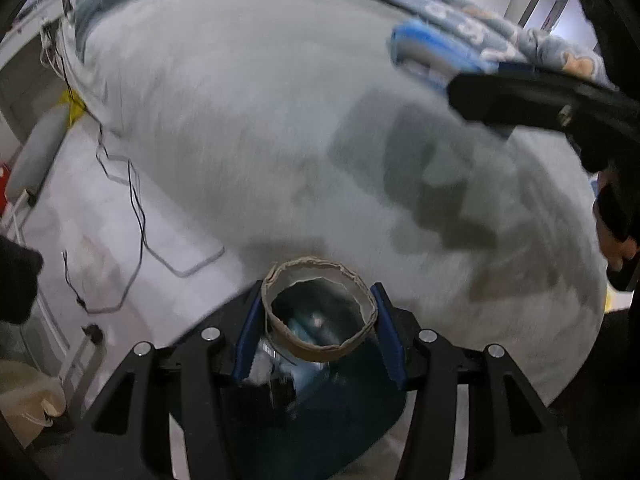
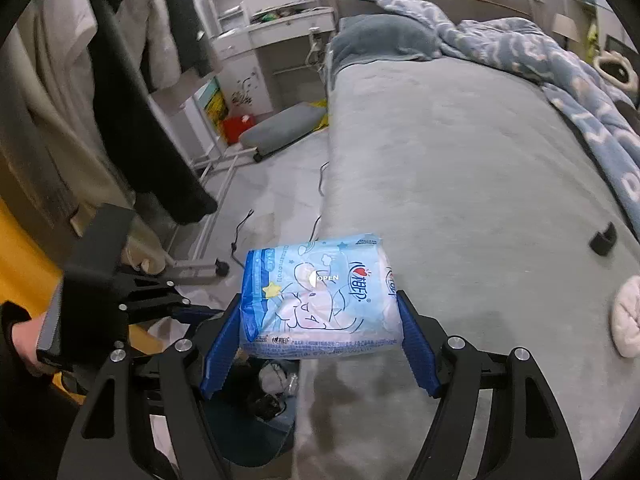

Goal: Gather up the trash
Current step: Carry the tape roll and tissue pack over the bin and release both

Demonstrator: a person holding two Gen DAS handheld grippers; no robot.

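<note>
My left gripper [image 1: 319, 312] is shut on a torn cardboard tube [image 1: 320, 350], seen end-on, held above a dark blue trash bin [image 1: 352, 420] with trash inside. My right gripper [image 2: 320, 320] is shut on a light blue plastic tissue pack [image 2: 320, 300] printed with a cartoon and "OPEN". It holds the pack at the bed's edge, over the same bin [image 2: 256, 436]. In the left wrist view the right gripper [image 1: 540, 100] reaches in from the right with the pack [image 1: 432, 56]. In the right wrist view the left gripper [image 2: 132, 300] shows at the left.
A grey bed [image 2: 460, 168] fills the scene, with a blue patterned quilt [image 2: 568, 80] at its far side. A black clip [image 2: 604, 238] and a pale fluffy item [image 2: 628, 320] lie on the bed. Cables [image 1: 132, 200] trail on the floor. Clothes hang on a rack [image 2: 132, 80] at left.
</note>
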